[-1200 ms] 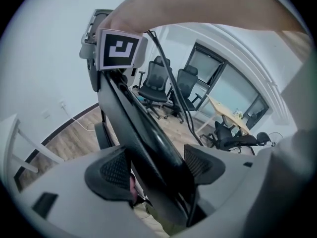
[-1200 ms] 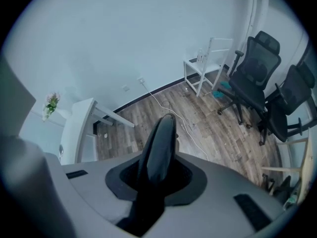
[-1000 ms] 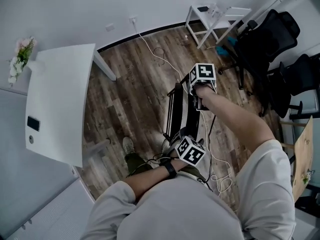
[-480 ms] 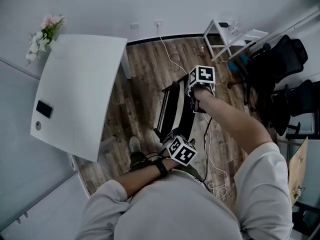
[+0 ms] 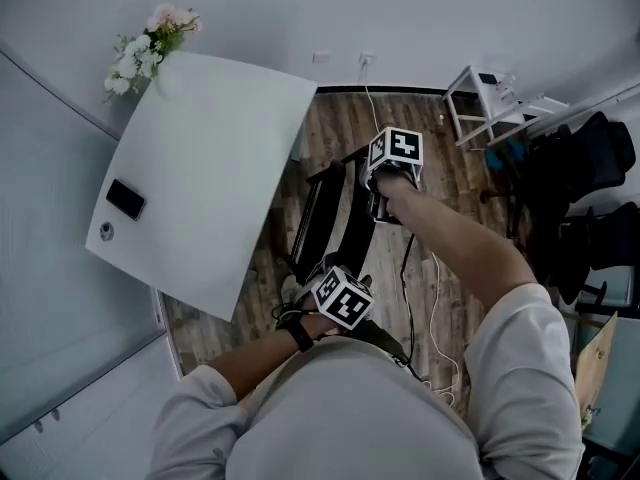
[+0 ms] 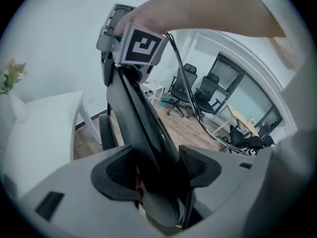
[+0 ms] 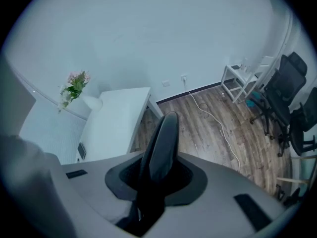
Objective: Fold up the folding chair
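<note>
The black folding chair (image 5: 335,223) hangs folded flat between my two grippers, close to the white table's edge. My left gripper (image 5: 338,298) is at its near end; the chair's dark panel (image 6: 143,118) fills the gap between the pads (image 6: 116,170). The jaws have just been closing and press on it. My right gripper (image 5: 392,163) holds the far end, shut on a rounded black edge (image 7: 161,148) that stands up between its jaws. In the left gripper view the right gripper (image 6: 133,38) shows at the chair's top.
A white table (image 5: 200,168) with a phone (image 5: 125,200) and a vase of flowers (image 5: 150,43) stands at the left. A white side table (image 5: 490,103) and black office chairs (image 5: 580,188) are at the right. A white cable (image 5: 432,268) trails over the wood floor.
Both grippers have carried the folded chair across the floor toward the white table. It now hangs right beside the table's edge.
</note>
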Demonstrator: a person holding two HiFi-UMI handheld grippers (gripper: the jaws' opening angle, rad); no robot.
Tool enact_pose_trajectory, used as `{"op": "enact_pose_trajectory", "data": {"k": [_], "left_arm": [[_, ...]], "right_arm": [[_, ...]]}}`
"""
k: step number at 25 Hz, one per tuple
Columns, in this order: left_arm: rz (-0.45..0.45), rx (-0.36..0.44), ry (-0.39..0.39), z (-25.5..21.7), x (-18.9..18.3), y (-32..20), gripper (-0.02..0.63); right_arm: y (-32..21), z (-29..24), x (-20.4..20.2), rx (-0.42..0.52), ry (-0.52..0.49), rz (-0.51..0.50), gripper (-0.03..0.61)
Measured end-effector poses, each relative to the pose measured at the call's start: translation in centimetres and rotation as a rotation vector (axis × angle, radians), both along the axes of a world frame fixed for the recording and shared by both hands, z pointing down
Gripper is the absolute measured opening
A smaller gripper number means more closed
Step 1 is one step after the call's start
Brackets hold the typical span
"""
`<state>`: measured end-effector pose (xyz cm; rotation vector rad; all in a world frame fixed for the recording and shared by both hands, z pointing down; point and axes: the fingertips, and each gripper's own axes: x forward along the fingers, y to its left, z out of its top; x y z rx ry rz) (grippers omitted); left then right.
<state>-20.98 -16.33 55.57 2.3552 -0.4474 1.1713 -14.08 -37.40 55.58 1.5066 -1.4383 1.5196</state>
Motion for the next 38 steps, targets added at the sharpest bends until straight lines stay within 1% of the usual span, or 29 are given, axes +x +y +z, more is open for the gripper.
{"op": "enact_pose_trajectory", "data": {"k": [5, 9, 12, 18, 21, 24, 29, 32, 38], "left_arm": [[0.007, -0.023, -0.015, 0.9, -5.1, -3.0, 0.267], [0.026, -0.042, -0.008, 1.7, -8.0, -5.4, 0.261], [0.030, -0.057, 0.018, 1.9, -9.6, -7.0, 0.258], [0.026, -0.087, 0.076, 1.8, -11.4, -10.0, 0.259], [0.031, -0.101, 0.093, 1.8, -12.3, -10.9, 0.265], [0.040, -0.099, 0.117, 1.7, -13.4, -11.9, 0.276], [0.050, -0.092, 0.096, 1.7, -15.5, -13.5, 0.281], [0.039, -0.098, 0.096, 1.7, -16.0, -13.7, 0.284], [-0.019, -0.090, 0.097, 1.6, -16.2, -13.7, 0.284]], "right_arm": [[-2.7, 1.6, -4.6, -0.022, -0.031, 0.010, 0.101], [-4.9, 2.8, -6.9, -0.035, -0.032, 0.016, 0.110], [-6.3, 3.3, -8.1, -0.040, -0.024, 0.018, 0.117], [-9.2, 3.8, -9.6, -0.042, -0.019, 0.017, 0.135], [-10.2, 3.9, -10.6, -0.037, -0.039, 0.004, 0.153], [-11.2, 3.8, -12.2, -0.014, -0.077, -0.016, 0.185], [-13.1, 3.5, -14.7, 0.048, -0.140, -0.025, 0.236], [-13.4, 3.5, -15.3, 0.067, -0.164, -0.029, 0.255], [-13.0, 3.3, -15.5, 0.077, -0.184, -0.134, 0.292]]}}
